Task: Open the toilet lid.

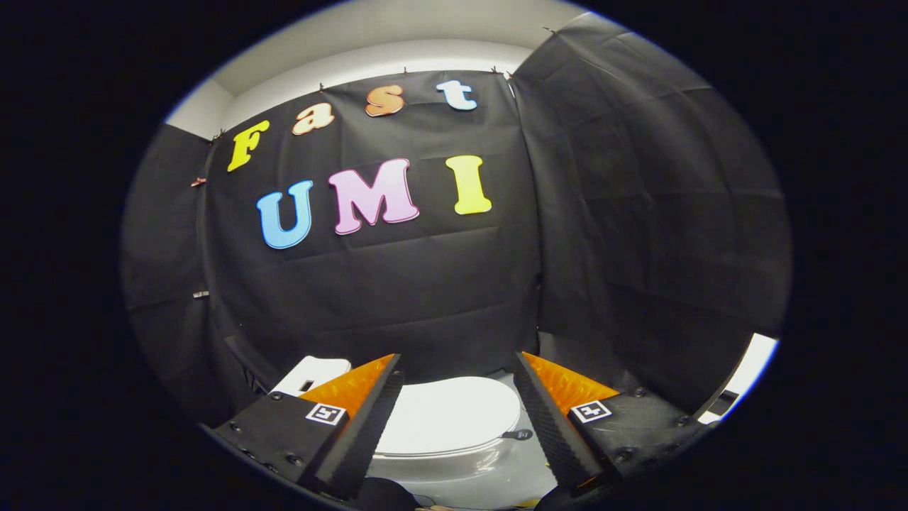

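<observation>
Gripper [457,369] fingers spread wide, empty, framing closed toilet lid [447,415] ahead: rigid, smooth, likely slippery; best hooked under front rim.

- The tool [457,369] hung above the toilet, fingers spread wide apart, touching nothing.
- Between and just beyond the fingers lay the toilet lid [450,415], down flat on the bowl [461,468].
- Left of the lid, behind the left finger, sat the tank [312,372].
- The booth wall [397,298] stood close behind the toilet.
</observation>
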`<state>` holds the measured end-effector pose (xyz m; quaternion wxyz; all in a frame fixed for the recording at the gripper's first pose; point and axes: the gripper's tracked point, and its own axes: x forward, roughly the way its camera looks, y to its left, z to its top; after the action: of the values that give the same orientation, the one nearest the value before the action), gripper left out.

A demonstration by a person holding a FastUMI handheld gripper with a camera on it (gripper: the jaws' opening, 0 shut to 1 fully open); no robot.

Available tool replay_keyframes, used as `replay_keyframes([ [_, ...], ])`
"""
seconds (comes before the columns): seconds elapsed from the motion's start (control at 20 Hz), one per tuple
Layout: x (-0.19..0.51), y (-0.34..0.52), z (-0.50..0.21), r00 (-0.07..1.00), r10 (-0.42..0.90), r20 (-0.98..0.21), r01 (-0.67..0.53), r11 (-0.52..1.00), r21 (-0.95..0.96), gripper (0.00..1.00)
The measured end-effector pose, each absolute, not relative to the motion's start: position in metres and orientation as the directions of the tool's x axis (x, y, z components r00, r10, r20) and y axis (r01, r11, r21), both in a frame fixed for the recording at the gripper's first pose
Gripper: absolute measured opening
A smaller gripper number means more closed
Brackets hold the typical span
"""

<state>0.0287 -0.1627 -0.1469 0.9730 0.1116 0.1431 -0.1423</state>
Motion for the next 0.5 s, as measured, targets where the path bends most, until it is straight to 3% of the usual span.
replay_keyframes([
  [0.5,0.043,-0.241,-0.255,0.842,-0.265,-0.47,0.447,0.83,0.332,0.98],
])
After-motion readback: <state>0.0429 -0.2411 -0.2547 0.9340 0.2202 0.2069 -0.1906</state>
